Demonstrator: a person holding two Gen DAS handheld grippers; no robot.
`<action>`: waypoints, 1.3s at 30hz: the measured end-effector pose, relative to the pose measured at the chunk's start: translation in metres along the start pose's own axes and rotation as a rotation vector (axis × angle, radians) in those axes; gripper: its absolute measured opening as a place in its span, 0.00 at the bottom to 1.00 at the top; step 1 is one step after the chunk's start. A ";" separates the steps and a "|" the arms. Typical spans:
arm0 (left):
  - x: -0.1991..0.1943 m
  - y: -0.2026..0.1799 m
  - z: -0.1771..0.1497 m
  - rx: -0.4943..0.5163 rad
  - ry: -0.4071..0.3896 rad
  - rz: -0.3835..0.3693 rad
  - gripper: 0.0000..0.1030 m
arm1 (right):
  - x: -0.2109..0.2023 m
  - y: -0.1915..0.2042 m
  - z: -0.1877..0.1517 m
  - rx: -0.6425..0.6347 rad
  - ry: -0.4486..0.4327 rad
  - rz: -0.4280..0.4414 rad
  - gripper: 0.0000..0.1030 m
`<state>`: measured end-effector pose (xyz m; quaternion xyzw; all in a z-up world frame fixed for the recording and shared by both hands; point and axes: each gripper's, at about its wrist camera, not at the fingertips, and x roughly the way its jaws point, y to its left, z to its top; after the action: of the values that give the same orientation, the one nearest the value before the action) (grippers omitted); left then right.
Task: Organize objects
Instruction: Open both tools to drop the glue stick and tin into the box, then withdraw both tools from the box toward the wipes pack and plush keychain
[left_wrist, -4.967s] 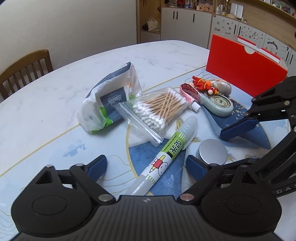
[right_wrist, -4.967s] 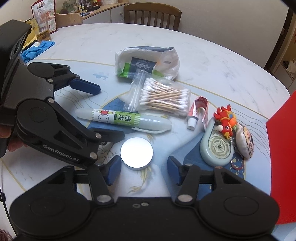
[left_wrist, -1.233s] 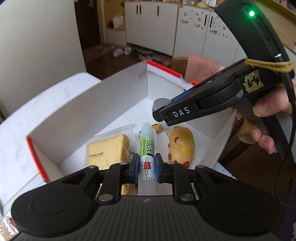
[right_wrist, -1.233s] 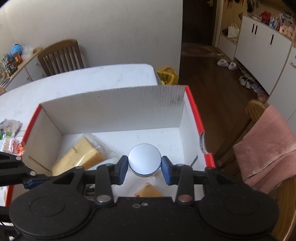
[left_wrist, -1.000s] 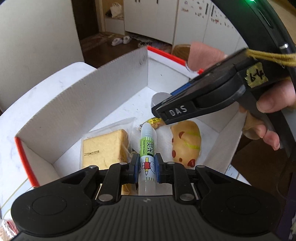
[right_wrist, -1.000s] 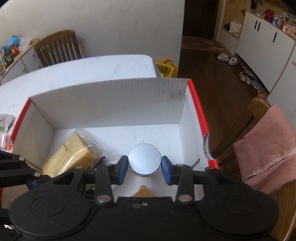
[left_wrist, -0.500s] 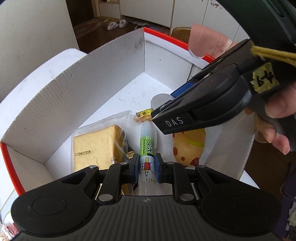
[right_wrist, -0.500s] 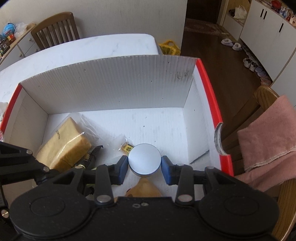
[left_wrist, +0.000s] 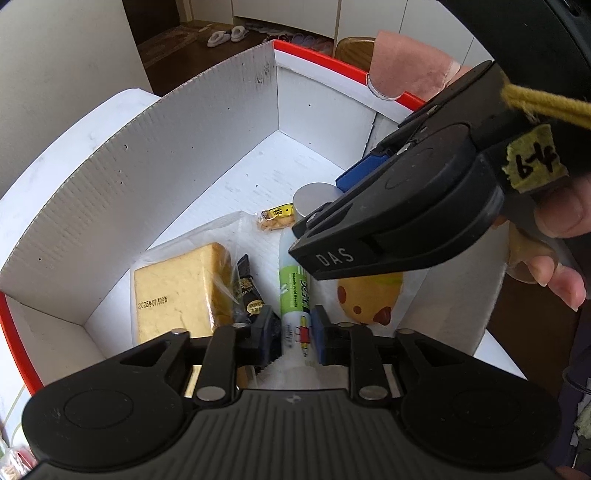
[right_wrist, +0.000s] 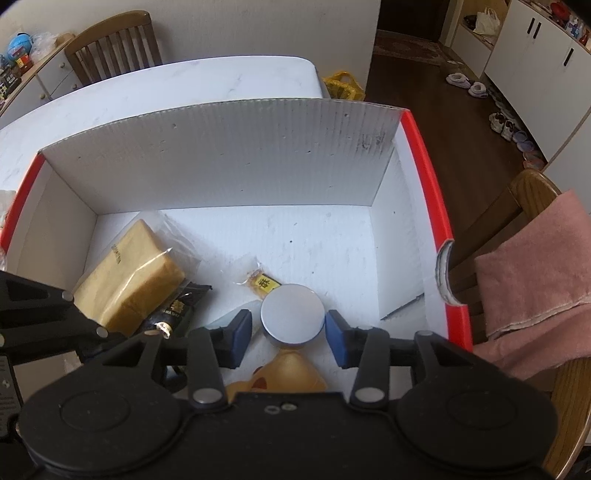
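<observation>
A white cardboard box (left_wrist: 166, 166) with a red rim stands open under both grippers. My left gripper (left_wrist: 293, 328) points down into it; its jaws are opening, and the green-and-white glue stick (left_wrist: 293, 291) lies between the pads with a thin gap on each side. My right gripper (right_wrist: 290, 332) is opening too. The round silver tin (right_wrist: 291, 314) sits between its blue pads without touching them. In the left wrist view the tin (left_wrist: 310, 195) shows beyond the right gripper's black finger (left_wrist: 332, 254), which hides the glue stick's far end.
Inside the box (right_wrist: 221, 155) lie a wrapped yellow cake (right_wrist: 125, 273), a black sachet (left_wrist: 247, 295), a small yellow snack packet (right_wrist: 262, 282) and a yellow spotted toy (left_wrist: 369, 299). A pink towel (right_wrist: 532, 273) hangs on a chair to the right. The white table (right_wrist: 147, 92) extends behind.
Both grippers have sunk lower into the box. The left pads have come off the glue stick and the right pads have parted from the tin.
</observation>
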<state>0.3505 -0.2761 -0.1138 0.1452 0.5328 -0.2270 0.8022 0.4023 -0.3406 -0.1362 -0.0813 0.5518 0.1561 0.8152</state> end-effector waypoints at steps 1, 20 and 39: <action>-0.001 0.000 -0.001 -0.003 -0.004 0.002 0.28 | -0.001 0.000 -0.001 -0.002 -0.002 0.004 0.45; -0.061 0.009 -0.017 -0.102 -0.177 0.008 0.30 | -0.061 0.002 -0.017 0.011 -0.129 0.067 0.52; -0.146 0.024 -0.074 -0.177 -0.402 0.017 0.30 | -0.139 0.032 -0.055 -0.028 -0.315 0.098 0.52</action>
<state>0.2563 -0.1901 -0.0081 0.0304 0.3790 -0.1969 0.9037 0.2952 -0.3501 -0.0272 -0.0400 0.4184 0.2142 0.8817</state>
